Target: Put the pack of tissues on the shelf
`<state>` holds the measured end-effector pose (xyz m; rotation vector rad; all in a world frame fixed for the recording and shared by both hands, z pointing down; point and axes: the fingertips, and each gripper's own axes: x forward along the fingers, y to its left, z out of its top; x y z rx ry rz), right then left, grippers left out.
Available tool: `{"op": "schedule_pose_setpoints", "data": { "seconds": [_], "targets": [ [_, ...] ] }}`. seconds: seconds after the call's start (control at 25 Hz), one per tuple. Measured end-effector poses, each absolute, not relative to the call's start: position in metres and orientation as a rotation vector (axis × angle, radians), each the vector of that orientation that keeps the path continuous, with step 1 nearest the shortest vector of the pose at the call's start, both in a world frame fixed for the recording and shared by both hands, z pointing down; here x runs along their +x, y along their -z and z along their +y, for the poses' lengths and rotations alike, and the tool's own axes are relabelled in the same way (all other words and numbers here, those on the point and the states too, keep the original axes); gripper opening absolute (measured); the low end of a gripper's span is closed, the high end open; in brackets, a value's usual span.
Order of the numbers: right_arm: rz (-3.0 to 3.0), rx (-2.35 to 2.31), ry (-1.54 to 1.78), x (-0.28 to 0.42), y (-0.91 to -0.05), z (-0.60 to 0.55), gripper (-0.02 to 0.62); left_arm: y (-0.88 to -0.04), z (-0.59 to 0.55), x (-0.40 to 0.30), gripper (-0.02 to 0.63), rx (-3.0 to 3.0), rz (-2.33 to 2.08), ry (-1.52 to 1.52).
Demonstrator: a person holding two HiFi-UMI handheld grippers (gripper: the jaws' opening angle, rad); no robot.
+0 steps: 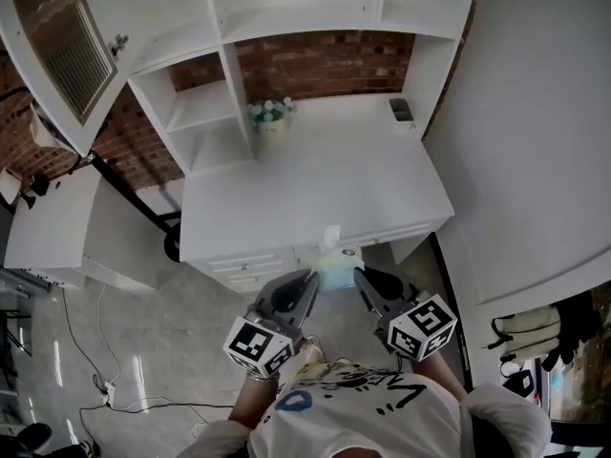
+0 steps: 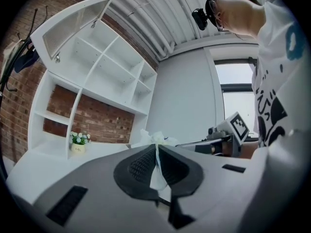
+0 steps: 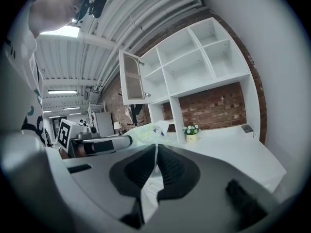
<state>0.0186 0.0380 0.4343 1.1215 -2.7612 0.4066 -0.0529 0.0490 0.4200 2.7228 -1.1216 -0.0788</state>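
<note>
While L gripper (image 1: 311,277) & R gripper (image 1: 360,275) each pinch a wrapper end, tissue pack (image 1: 336,265) hangs btwn them at front edge of white desk (image 1: 315,189); shelf unit (image 1: 305,17) backs onto brick wall (image 1: 325,63).

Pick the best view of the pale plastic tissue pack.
Head view: the pale plastic tissue pack shows nearly whole between left gripper and right gripper. Gripper views show only its pinched wrapper edge and crumpled top.
</note>
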Motion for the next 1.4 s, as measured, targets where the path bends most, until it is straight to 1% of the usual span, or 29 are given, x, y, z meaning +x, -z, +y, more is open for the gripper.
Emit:
{"op": "schedule_pose_setpoints", "data": {
  "seconds": [0.6,1.0,1.4],
  "targets": [
    [-2.722,1.223,-0.428,-0.022,-0.443,-0.013,0.032,-0.430,-0.004,-0.094,0.018,2.747,-1.073,0.059],
    [-2.733,1.213,-0.464,-0.014,-0.452,-0.045,0.032,-0.441,-0.036,-0.087,0.018,2.726,-1.070,0.036],
    [-2.806,1.114,-0.409,0.000,-0.433,-0.117,0.032,-0.419,-0.102,-0.070,0.018,2.729,-1.175,0.064]
  ]
}}
